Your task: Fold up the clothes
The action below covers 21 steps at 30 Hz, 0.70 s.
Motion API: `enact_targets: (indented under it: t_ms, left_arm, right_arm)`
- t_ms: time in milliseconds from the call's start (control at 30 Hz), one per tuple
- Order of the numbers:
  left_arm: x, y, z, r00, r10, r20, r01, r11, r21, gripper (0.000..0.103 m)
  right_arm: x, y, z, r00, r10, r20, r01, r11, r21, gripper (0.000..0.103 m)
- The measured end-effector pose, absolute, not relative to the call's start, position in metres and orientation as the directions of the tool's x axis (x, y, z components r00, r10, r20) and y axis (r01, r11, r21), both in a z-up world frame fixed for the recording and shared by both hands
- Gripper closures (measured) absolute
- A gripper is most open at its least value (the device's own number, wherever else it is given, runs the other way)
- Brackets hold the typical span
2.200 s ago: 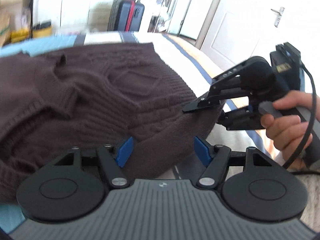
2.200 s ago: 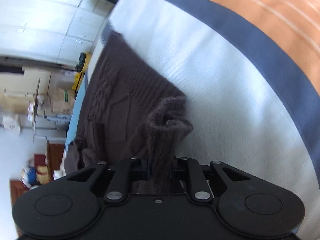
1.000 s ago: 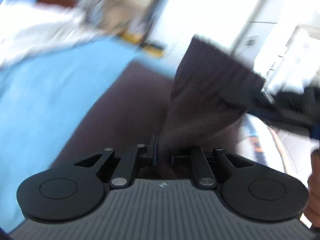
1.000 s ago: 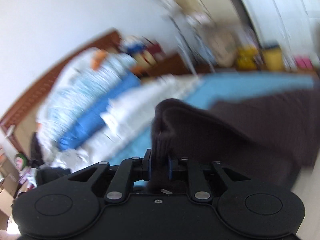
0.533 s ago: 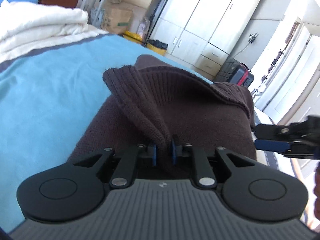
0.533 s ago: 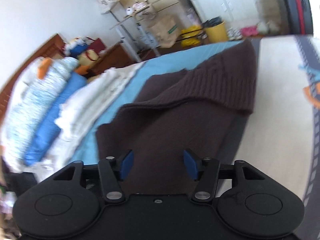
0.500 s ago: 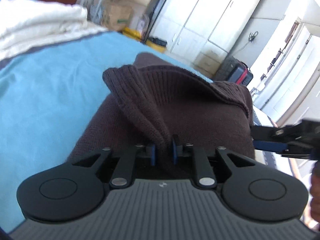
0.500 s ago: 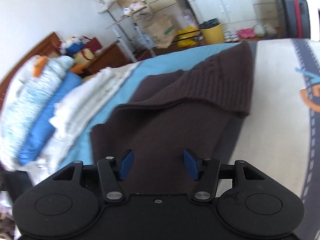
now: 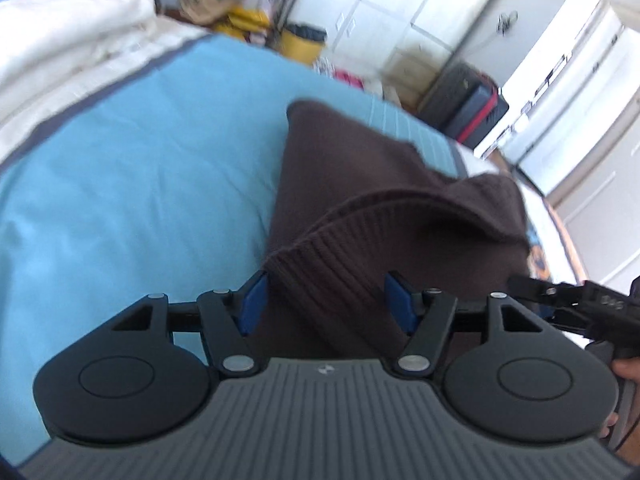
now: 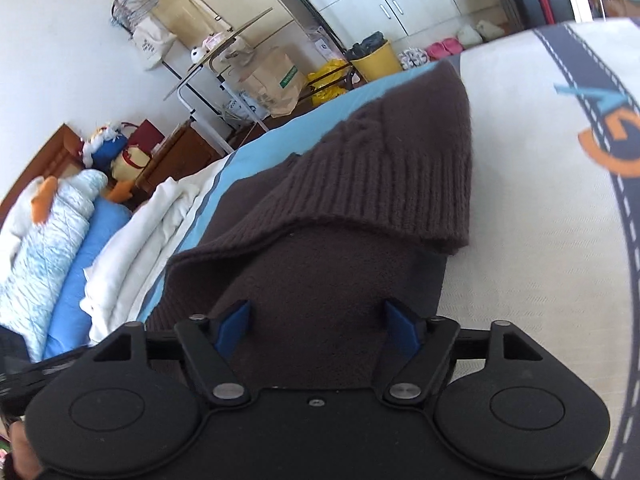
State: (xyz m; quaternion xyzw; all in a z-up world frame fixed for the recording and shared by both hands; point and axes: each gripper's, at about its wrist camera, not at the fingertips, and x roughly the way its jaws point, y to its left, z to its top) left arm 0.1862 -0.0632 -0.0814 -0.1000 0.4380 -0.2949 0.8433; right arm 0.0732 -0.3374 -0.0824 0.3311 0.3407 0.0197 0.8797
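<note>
A dark brown knit sweater point(image 9: 372, 216) lies on the bed, its ribbed hem folded back over the body. My left gripper point(image 9: 326, 304) is open just above the near end of the ribbed hem, holding nothing. The sweater also shows in the right wrist view point(image 10: 360, 216), with the ribbed hem lying across it. My right gripper point(image 10: 318, 328) is open over the sweater's near part, empty. The right gripper point(image 9: 568, 296) shows at the right edge of the left wrist view.
The bed has a light blue sheet point(image 9: 132, 184) and a white cover with a navy band point(image 10: 540, 200). Folded white and blue bedding point(image 10: 100, 232) is stacked at the left. A yellow bin point(image 10: 374, 60), a paper bag, a rack, a suitcase point(image 9: 468, 108) and white wardrobes stand beyond the bed.
My left gripper was shut on the sweater's hem half a second ago and has opened, and the hem now lies flat. My right gripper was open then and stays open.
</note>
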Motion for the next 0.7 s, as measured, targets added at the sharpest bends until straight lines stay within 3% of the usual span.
enact_targets:
  t_ms: [67, 100, 167, 200, 300, 467, 567, 700]
  left_arm:
    - [0.189, -0.07, -0.088, 0.465, -0.558, -0.687, 0.436, 0.82, -0.371, 0.042]
    - [0.185, -0.071, -0.087, 0.491, -0.561, -0.667, 0.449, 0.819, -0.358, 0.056]
    - [0.171, -0.076, -0.082, 0.544, -0.546, -0.638, 0.473, 0.827, -0.304, 0.068]
    - [0.163, -0.081, -0.078, 0.576, -0.524, -0.628, 0.499, 0.833, -0.237, 0.079]
    - [0.135, -0.092, -0.063, 0.663, -0.478, -0.576, 0.562, 0.826, -0.039, 0.092]
    - [0.104, -0.102, -0.047, 0.675, -0.508, -0.536, 0.631, 0.773, 0.062, 0.094]
    - [0.095, -0.091, -0.035, 0.666, -0.559, -0.493, 0.63, 0.776, -0.03, 0.094]
    - [0.085, -0.073, -0.019, 0.692, -0.49, -0.53, 0.531, 0.843, -0.086, 0.094]
  right_arm:
    - [0.074, -0.335, -0.085, 0.767, 0.254, -0.589, 0.194, 0.784, 0.59, 0.024]
    - [0.075, -0.332, -0.085, 0.766, 0.247, -0.594, 0.191, 0.795, 0.576, 0.024]
    - [0.077, -0.326, -0.082, 0.768, 0.223, -0.601, 0.182, 0.823, 0.538, 0.022]
    - [0.077, -0.324, -0.08, 0.77, 0.212, -0.602, 0.177, 0.835, 0.521, 0.021]
    - [0.076, -0.321, -0.077, 0.765, 0.206, -0.61, 0.172, 0.847, 0.502, 0.021]
    - [0.072, -0.318, -0.069, 0.764, 0.184, -0.618, 0.17, 0.867, 0.468, 0.021]
    - [0.067, -0.312, -0.059, 0.782, 0.16, -0.603, 0.146, 0.893, 0.426, 0.021]
    - [0.058, -0.304, -0.048, 0.808, 0.139, -0.572, 0.107, 0.921, 0.375, 0.02]
